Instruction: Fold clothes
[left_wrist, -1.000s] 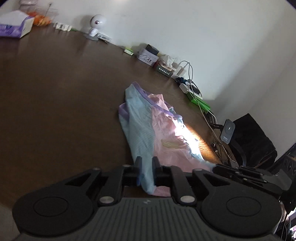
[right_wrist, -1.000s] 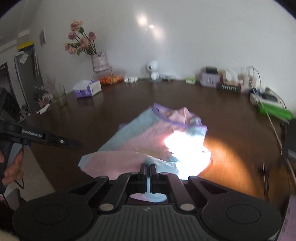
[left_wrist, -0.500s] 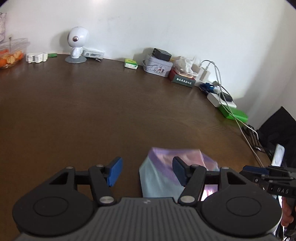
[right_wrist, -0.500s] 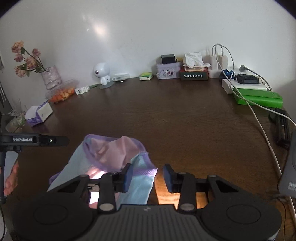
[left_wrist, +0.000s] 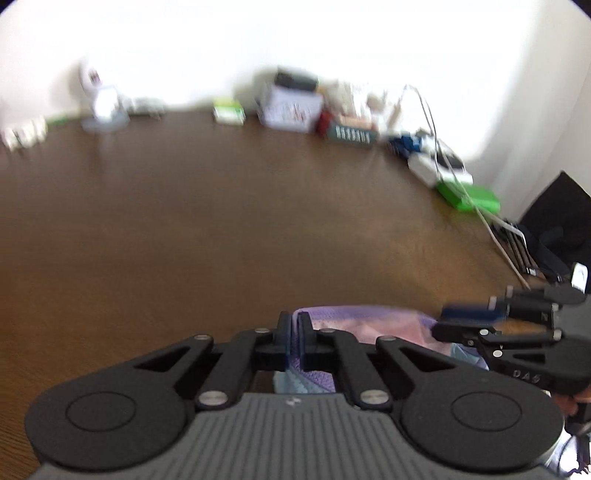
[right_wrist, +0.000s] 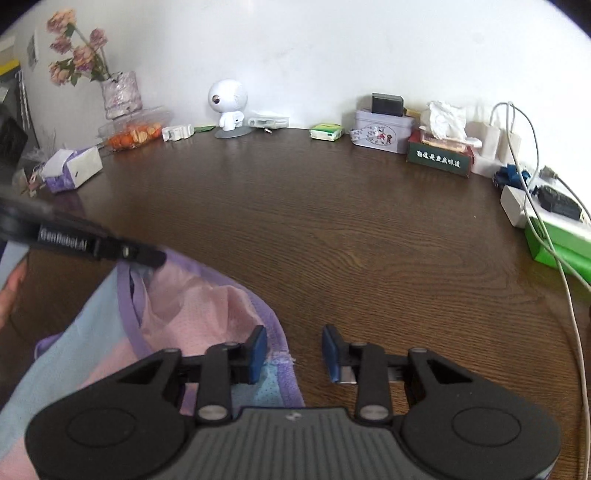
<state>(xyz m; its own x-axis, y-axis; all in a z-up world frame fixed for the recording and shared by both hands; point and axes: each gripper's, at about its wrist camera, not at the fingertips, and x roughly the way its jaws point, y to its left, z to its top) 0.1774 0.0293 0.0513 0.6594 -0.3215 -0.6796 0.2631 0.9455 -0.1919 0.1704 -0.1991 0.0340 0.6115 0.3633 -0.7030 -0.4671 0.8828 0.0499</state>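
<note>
The garment, pink and pale blue with a purple hem, lies bunched at the near edge of the brown table, right under both tools. The left gripper has just been closing and is now pressed together on a strip of the purple hem, probably to secure one corner before the next fold. The right gripper has also been closing, yet its own view shows the pads apart. The hem runs just beside the left pad with nothing squeezed and bare wood under the gap, so it looks lined up for the matching corner rather than gripping it. The left gripper's tip shows in the right wrist view at the garment's far left edge, so the two tools sit at opposite ends of the same hem. A second ago both tools pinched the garment's near end while it stretched away across the table. Half a second ago both had let go and hung spread over the doubled cloth. Only the left has a fresh hold.
</note>
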